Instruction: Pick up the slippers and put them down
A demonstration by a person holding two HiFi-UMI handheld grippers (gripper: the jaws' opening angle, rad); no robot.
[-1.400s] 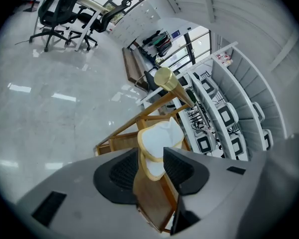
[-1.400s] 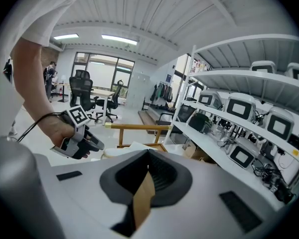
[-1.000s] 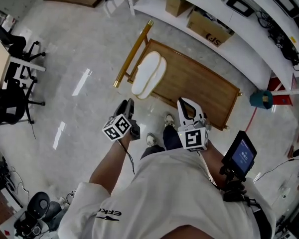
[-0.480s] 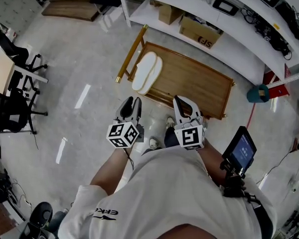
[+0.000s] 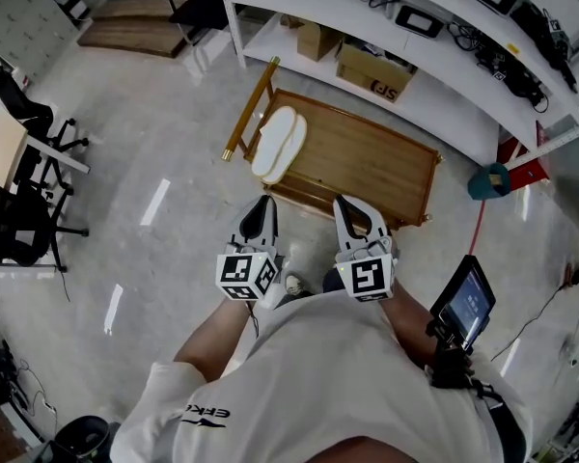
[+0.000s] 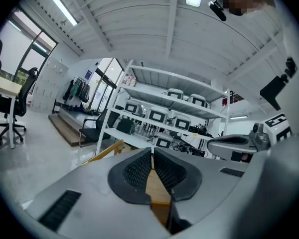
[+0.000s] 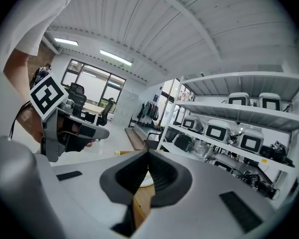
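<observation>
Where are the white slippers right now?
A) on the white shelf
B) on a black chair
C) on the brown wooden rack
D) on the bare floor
C: the slippers lie side by side at the left end of the wooden rack.

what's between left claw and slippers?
Head view: only floor and the wooden rack's near edge between slippers and left claw, whose jaws have just been closing on nothing.

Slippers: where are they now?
Head view, upper centre: the slippers lie side by side at the left end of the wooden tray, by its gold rail, in front of the white shelves.
</observation>
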